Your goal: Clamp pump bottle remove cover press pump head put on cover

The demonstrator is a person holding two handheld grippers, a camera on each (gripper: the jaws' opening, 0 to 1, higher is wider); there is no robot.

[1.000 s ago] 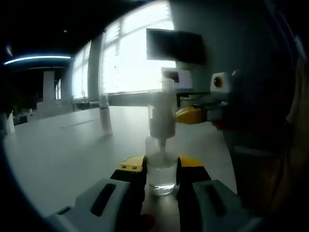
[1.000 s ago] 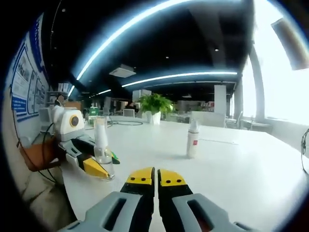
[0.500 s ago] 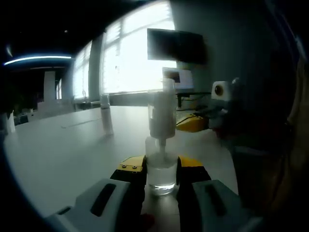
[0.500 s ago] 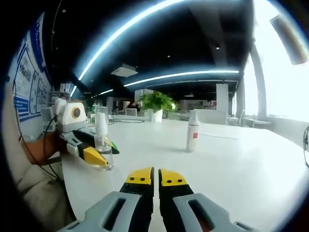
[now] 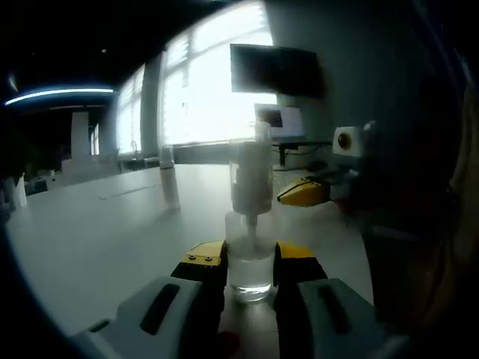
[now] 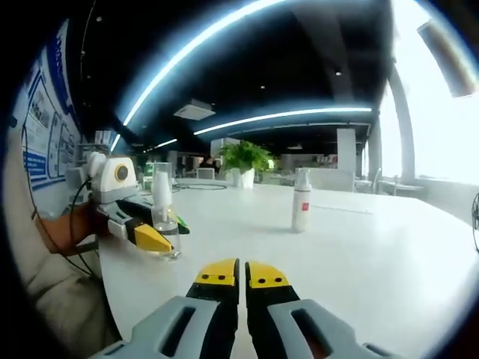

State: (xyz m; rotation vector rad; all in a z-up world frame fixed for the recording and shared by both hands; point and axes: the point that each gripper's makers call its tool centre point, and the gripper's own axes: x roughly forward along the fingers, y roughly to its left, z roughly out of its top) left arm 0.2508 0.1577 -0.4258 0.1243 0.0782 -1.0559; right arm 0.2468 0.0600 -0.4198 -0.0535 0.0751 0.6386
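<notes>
On the white table [image 6: 359, 247], left tongs [image 5: 251, 258] grip the pump bottle [image 5: 251, 224]; right tongs [image 6: 243, 275] seem closed, empty.

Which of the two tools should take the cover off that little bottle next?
The right tool, probably. It is shut on nothing and free to move, while the left tool is clamped around the bottle, steadying it on the table.

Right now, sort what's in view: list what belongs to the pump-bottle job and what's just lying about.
Part of the job:
- pump bottle, clear cover on, clamped by the left gripper
- right gripper, jaws closed, holding nothing

Just lying about:
- second white bottle, standing alone farther out on the white table
- potted plant far behind
</notes>
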